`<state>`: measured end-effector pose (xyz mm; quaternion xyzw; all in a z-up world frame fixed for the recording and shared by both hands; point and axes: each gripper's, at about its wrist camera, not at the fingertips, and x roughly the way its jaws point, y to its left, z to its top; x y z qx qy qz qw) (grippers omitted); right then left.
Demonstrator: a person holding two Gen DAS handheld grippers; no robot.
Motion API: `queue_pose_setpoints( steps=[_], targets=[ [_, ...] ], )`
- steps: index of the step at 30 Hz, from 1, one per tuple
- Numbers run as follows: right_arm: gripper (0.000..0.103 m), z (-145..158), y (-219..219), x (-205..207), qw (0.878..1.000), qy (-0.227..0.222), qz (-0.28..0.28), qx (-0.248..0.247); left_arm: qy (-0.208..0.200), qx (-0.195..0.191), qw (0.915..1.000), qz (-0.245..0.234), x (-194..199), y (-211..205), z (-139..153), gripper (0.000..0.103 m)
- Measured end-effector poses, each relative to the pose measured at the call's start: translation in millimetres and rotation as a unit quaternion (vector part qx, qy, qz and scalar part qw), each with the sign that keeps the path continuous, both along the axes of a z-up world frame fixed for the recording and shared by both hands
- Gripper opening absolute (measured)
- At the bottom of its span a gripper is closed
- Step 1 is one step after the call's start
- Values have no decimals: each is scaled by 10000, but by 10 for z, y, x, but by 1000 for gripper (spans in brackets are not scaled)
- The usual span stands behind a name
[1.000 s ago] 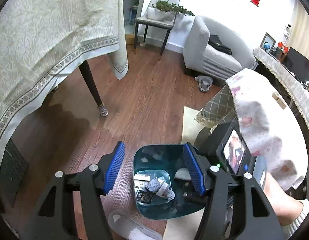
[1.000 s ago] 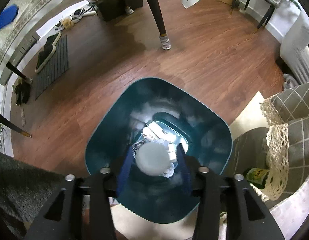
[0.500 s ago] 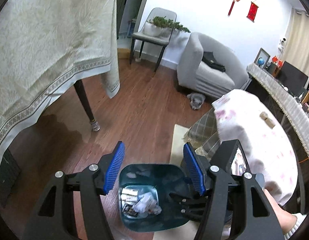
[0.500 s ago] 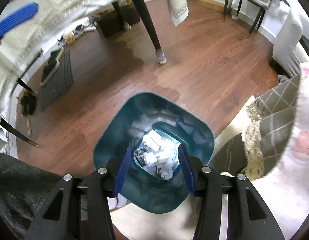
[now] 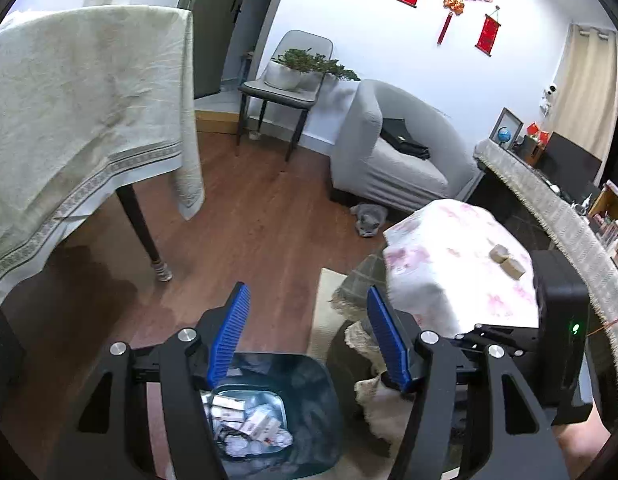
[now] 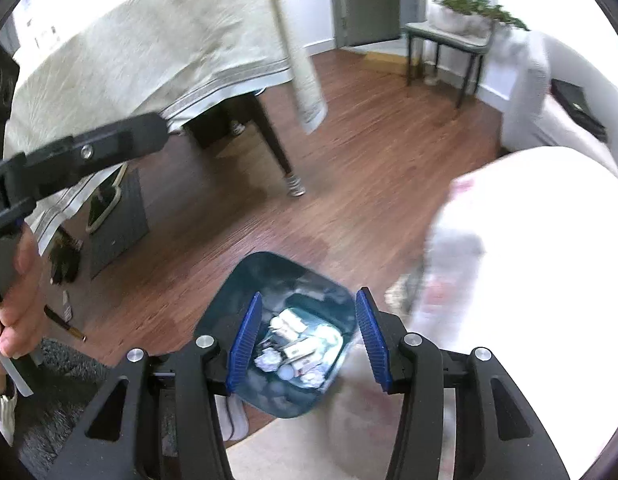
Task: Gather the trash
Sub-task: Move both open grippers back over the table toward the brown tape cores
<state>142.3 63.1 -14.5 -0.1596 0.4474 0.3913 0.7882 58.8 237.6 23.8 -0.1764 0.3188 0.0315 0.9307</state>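
Observation:
A dark teal trash bin (image 5: pixel 309 396) stands on the wood floor, partly on a pale rug. Crumpled paper, small cartons and wrappers (image 5: pixel 253 424) lie in its bottom. My left gripper (image 5: pixel 309 336) hovers above and behind the bin, open, with nothing between its blue pads. In the right wrist view the bin (image 6: pixel 277 276) sits straight below my right gripper (image 6: pixel 307 340), which is also open and empty, and the trash (image 6: pixel 297 344) shows between its pads. One black finger (image 6: pixel 89 152) of the left gripper crosses the upper left there, held by a hand (image 6: pixel 17 280).
A dining table under a cream cloth (image 5: pixel 69 120) and its dark leg (image 5: pixel 149 240) stand left of the bin. A small table with a pink-flowered cloth (image 5: pixel 449 264) carrying two brown boxes (image 5: pixel 507 262) is close on the right. A grey cat (image 5: pixel 369 216) lies by the grey armchair (image 5: pixel 389 160).
A pale round piece between the right fingers a second ago is gone from them. Both grippers have risen away from the bin, which now looks smaller and lower in both views.

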Motion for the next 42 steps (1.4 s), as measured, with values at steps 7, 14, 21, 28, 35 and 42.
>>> queue_pose_setpoints(
  steps=[7, 14, 21, 28, 35, 42],
  targets=[
    [49, 178, -534, 269, 9987, -177, -480, 62, -39, 83, 10000, -28, 181, -197, 152, 65],
    [50, 363, -1050, 544, 9948, -460, -896, 183, 6, 267, 9995, -159, 436, -505, 266, 66],
    [61, 382, -1582, 814, 9881, -663, -1361, 281, 18, 581, 9963, -629, 857, -1042, 328, 70],
    [71, 401, -2026, 946, 9822, -836, -1640, 380, -78, 859, 9915, -976, 1233, -1577, 231, 77],
    [83, 439, -2321, 1119, 9750, -1231, -1828, 278, 1, 954, 9845, -1470, 1528, -1984, 11, 84],
    [84, 304, -2461, 1418, 9785, -1016, -1781, 209, 87, 1044, 9788, -1759, 1784, -2217, -141, 84]
  ],
)
